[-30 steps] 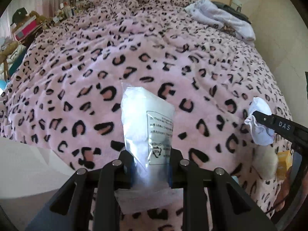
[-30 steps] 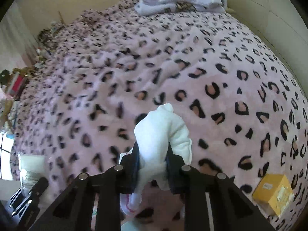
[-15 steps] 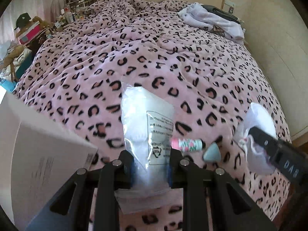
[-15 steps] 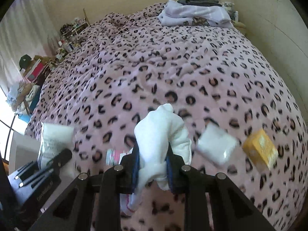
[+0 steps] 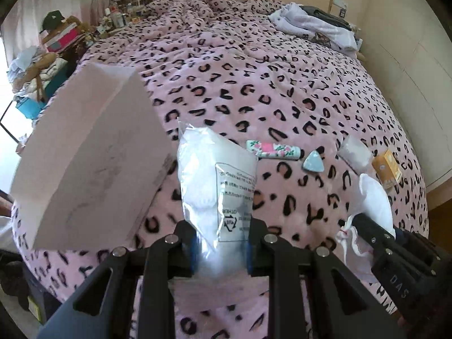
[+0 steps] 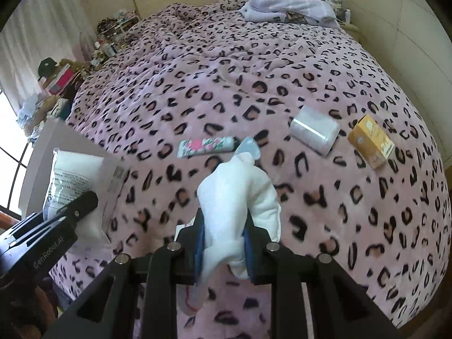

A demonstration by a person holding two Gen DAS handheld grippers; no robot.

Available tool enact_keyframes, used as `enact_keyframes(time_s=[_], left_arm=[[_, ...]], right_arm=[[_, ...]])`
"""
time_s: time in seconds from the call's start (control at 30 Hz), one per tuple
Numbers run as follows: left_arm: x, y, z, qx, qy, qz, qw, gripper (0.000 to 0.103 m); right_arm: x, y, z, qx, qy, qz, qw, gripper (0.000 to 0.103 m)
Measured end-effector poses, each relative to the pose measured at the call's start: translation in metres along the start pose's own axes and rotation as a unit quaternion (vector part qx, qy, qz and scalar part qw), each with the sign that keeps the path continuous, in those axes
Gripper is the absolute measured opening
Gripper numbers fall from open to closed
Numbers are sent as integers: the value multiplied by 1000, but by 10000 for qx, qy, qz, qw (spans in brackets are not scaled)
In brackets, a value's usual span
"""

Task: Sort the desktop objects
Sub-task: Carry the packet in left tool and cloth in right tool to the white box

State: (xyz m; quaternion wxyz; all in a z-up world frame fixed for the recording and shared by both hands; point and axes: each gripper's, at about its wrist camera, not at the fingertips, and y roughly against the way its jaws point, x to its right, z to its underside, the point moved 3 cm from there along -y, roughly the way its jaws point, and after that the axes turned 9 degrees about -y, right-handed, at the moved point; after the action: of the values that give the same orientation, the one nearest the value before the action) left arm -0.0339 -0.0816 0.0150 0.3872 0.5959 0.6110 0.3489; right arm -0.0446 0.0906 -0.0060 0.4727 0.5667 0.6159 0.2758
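With the left tongs [image 5: 220,251] clamped on a bag [image 5: 214,175] and the right tongs [image 6: 223,243] on a cloth [image 6: 240,192] above the bed [image 6: 254,70], both look mid-carry; next, probably lowering them into the box [image 5: 93,152].

My left hand-held gripper [image 5: 220,243] is matte black, with flat angular arms, silver round screws at the joints and blue pads inside the fingers. My right hand-held gripper [image 6: 224,243] looks the same; white lettering on its side reads, I think, "DAS".
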Motion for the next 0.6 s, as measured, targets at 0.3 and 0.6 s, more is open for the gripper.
enact_keyframes(time_s=[0.3, 0.6], left_arm=[[-35, 41, 17, 118, 206, -130, 9996, 24], [-87, 70, 26, 188, 560, -314, 9978, 24]], right_arm=[[-47, 25, 19, 41, 313, -200, 9993, 24], [-99, 49, 19, 224, 853, -24, 9961, 24]])
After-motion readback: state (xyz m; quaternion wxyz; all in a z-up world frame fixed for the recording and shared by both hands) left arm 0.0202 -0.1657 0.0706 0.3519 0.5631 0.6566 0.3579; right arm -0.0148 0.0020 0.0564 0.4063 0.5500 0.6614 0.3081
